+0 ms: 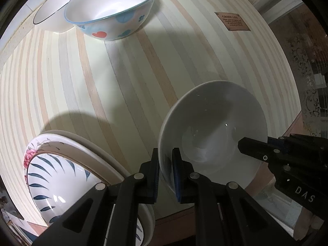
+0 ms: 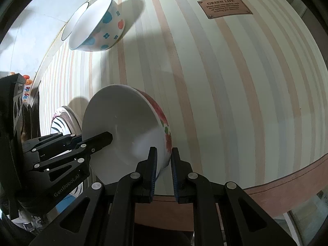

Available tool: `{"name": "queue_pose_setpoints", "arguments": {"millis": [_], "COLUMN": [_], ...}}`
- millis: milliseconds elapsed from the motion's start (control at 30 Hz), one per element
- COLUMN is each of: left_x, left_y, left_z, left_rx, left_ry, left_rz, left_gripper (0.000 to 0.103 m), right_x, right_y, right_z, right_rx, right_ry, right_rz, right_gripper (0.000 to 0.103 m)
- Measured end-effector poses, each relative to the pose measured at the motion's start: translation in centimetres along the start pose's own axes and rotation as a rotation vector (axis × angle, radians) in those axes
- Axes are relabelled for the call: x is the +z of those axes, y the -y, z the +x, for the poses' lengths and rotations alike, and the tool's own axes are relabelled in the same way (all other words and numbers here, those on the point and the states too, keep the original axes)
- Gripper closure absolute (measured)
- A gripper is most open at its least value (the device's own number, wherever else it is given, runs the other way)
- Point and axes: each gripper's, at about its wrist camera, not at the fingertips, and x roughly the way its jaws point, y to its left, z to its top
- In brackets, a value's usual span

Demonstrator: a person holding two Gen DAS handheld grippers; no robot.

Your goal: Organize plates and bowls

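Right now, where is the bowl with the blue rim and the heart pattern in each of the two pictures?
Left wrist view: the blue-rimmed bowl is at the top, left of centre, in front of a plain white bowl.
Right wrist view: the blue-rimmed bowl is upper left, appearing tipped on its side.
Shared landmark: the brown "GREEN LIFE" label on the striped tablecloth.

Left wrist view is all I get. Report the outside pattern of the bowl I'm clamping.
Observer: The bowl has red flowers with green leaves on its outer wall.
Operator: Now report how the right gripper holds it.
Observer: The right gripper is shut on the near rim, with one finger inside the bowl and the other outside, against the flowered wall.
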Motion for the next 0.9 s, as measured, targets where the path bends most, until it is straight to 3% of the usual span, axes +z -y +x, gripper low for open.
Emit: {"name": "queue_pose_setpoints", "arguments": {"millis": [100, 233, 300, 367, 400, 633, 900], "left_x": [-0.3, -0.1, 0.7, 1.9, 2.8, 8.8, 13.4], "left_y": [-0.4, -1.9, -3.5, -5.3, -6.4, -11.5, -13.3], "left_z": [-1.4, -5.2, -7.4, -8.9, -9.4, -8.0, -3.7], "left_rx": [-0.015, -0.04, -0.044, -0.053, -0.055, -0.041, -0.015], "left_ry": [0.002, 0.063, 0.117, 0.169, 0.193, 0.206, 0.15], "left_rz": [-0.006, -0.049, -0.109, -0.175, -0.207, -0.324, -0.361], "left_gripper": [0.091, 0.091, 0.086, 0.076, 0.074, 0.074, 0.075], "right_x": [0.0, 0.3, 0.9, 2.0, 2.7, 10.6, 18.0], "right_y": [0.1, 0.4, 0.6, 0.6, 0.5, -3.0, -6.8], "right_z": [-0.4, -3.1, -5.0, -6.5, -7.0, -7.3, -1.1], "right_rx": [0.009, -0.008, -0.013, 0.003, 0.016, 0.088, 0.017], "right_ry": [-0.016, 0.004, 0.036, 0.068, 0.084, 0.181, 0.129], "right_rz": [-0.001, -0.006, 0.006, 0.025, 0.033, 0.011, -0.021], "right_gripper": [0.088, 0.087, 0.08, 0.063, 0.062, 0.062, 0.063]}}
